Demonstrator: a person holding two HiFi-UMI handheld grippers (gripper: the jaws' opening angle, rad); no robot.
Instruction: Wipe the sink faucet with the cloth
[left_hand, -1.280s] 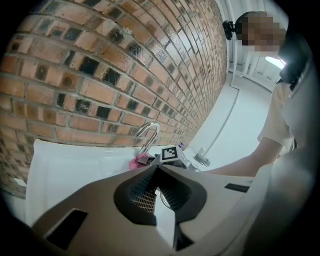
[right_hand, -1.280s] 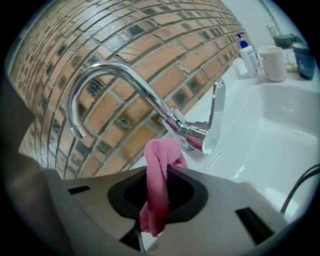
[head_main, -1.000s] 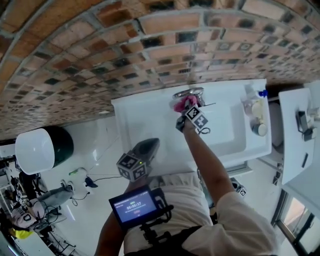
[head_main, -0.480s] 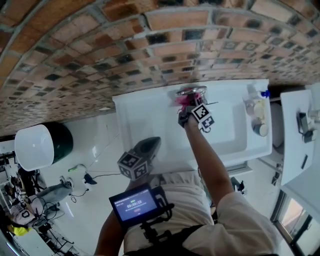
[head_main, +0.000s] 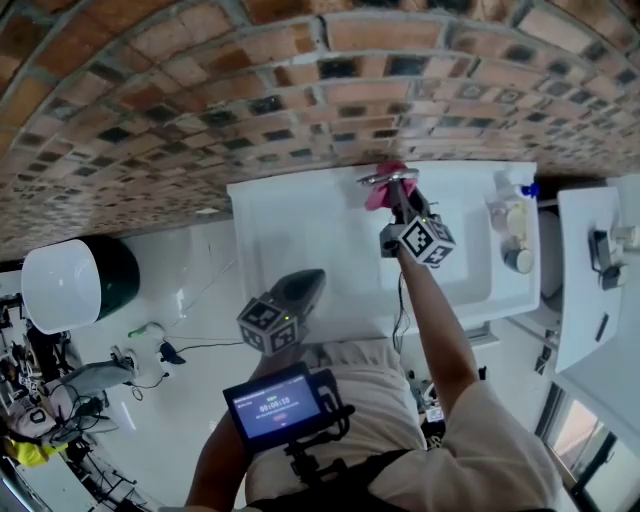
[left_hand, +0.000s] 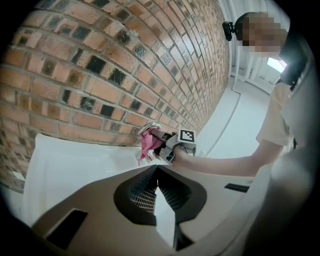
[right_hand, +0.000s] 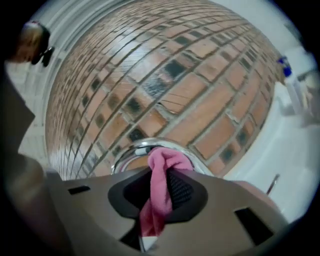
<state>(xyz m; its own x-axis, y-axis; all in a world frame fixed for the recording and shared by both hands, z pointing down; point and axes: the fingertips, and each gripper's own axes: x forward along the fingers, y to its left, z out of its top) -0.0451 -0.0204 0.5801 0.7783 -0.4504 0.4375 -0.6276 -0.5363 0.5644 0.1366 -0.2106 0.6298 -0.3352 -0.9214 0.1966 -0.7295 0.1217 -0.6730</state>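
Note:
A pink cloth (right_hand: 161, 192) is pinched between the jaws of my right gripper (right_hand: 162, 187), and its bunched top presses against the chrome faucet (right_hand: 135, 149) just ahead. In the head view that right gripper (head_main: 395, 200) reaches to the back rim of the white sink (head_main: 290, 240), with the pink cloth (head_main: 381, 190) on the faucet (head_main: 385, 177) at the brick wall. My left gripper (head_main: 298, 292) hangs shut and empty near the sink's front edge. The left gripper view shows the cloth (left_hand: 146, 146) and the faucet (left_hand: 148, 128) beyond my left gripper (left_hand: 156, 172).
Bottles and containers (head_main: 513, 225) stand on the sink's right end. A white counter (head_main: 590, 270) lies to the right. A round white-lidded bin (head_main: 70, 285) sits on the floor to the left, with cables (head_main: 170, 352) near it. A brick wall (head_main: 250, 90) rises behind the sink.
My right gripper has carried the pink cloth up from below the faucet spout to its top at the wall. The left gripper has stayed in place.

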